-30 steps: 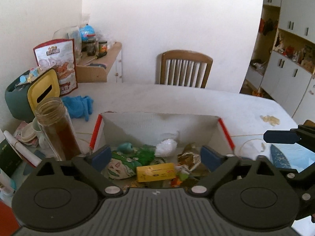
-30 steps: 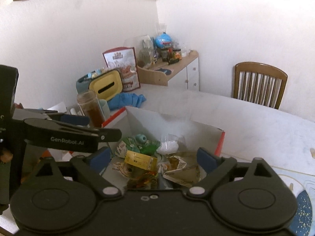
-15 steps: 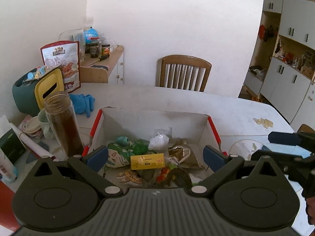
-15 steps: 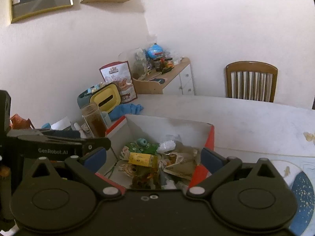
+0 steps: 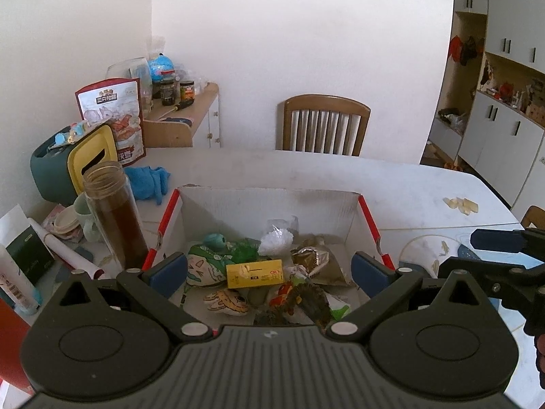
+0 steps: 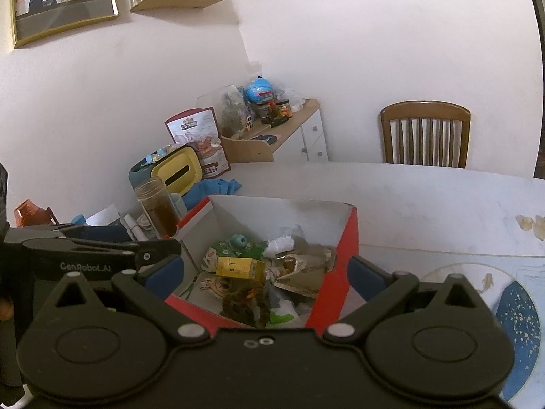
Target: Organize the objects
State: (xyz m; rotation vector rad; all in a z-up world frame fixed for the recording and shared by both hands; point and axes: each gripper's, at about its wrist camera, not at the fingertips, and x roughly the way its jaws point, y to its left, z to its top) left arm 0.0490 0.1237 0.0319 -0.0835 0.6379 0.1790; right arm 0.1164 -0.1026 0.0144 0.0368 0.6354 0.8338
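Observation:
A white cardboard box with red edges (image 5: 269, 204) (image 6: 282, 211) sits on the table, full of small things: a yellow packet (image 5: 254, 273) (image 6: 240, 267), a green toy (image 5: 218, 255), a white crumpled bag (image 5: 276, 237), a brown foil wrapper (image 5: 308, 255) and a dark toy dinosaur (image 5: 313, 301) (image 6: 243, 301). My left gripper (image 5: 269, 274) is open and empty above the box's near side. My right gripper (image 6: 264, 272) is open and empty, above the box's near right corner. Each gripper shows at the edge of the other's view.
A tall jar of brown liquid (image 5: 114, 218) stands just left of the box, with a yellow-and-teal container (image 5: 73, 163), a blue cloth (image 5: 148, 180), cups and tubes around it. A wooden chair (image 5: 323, 124) stands behind the table. A blue placemat (image 6: 521, 323) lies at the right.
Both grippers have pulled back and up from the box, so it looks smaller and lower. Both stay open and empty. The box contents have not moved.

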